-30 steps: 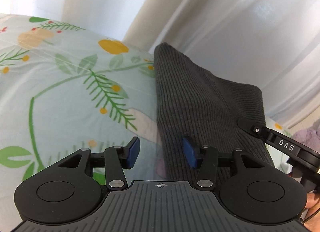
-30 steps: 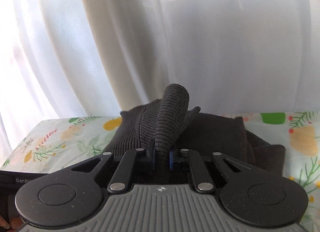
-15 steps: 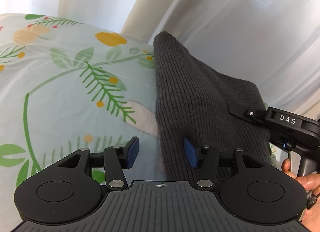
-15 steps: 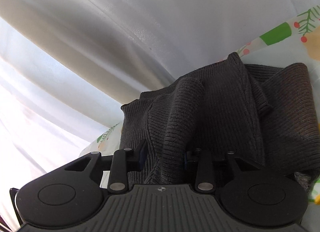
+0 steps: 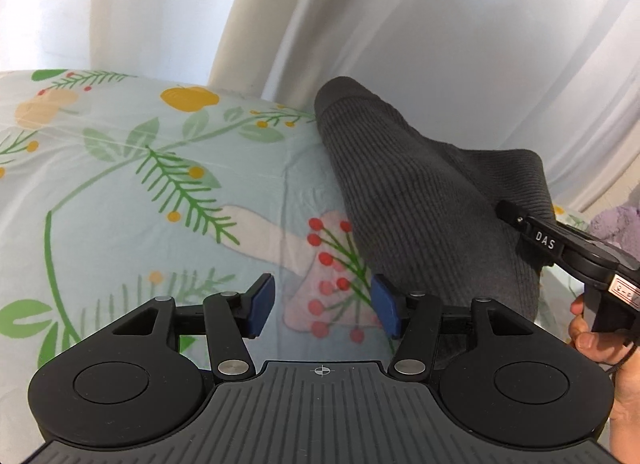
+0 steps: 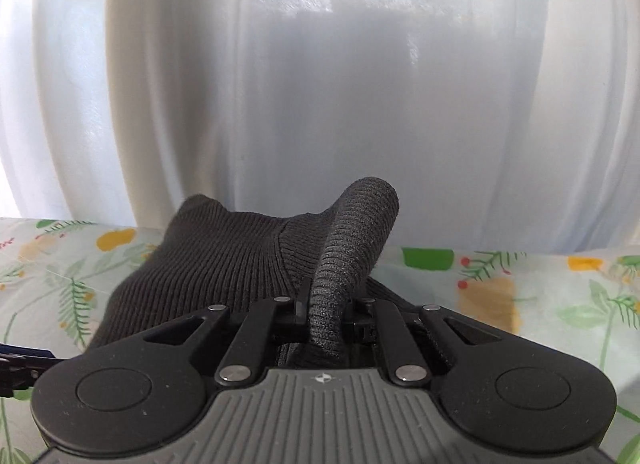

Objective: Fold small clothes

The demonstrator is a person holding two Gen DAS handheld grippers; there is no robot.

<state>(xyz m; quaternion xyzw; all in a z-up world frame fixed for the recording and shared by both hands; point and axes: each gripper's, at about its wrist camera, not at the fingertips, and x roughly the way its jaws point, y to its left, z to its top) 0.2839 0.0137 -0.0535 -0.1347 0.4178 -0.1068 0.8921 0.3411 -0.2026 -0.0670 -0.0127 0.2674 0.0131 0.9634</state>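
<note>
A dark grey ribbed knit garment [image 5: 424, 200] lies on a floral sheet [image 5: 132, 192], folded into a thick strip running from far centre to the near right. My left gripper [image 5: 322, 304] is open and empty, hovering over the sheet just left of the garment's near edge. My right gripper [image 6: 328, 316] is shut on a bunched fold of the garment [image 6: 352, 248], which rises in a loop above the fingers. The right gripper also shows in the left wrist view [image 5: 560, 248] at the garment's right edge.
White curtains [image 6: 320, 84] hang right behind the far edge of the sheet. A lilac fuzzy item [image 5: 620, 224] sits at the far right. Open sheet spreads left of the garment.
The left gripper has drawn back left, off the garment, so its fingers now frame bare sheet. The right gripper, open half a second ago, has levelled and shut on the fold.
</note>
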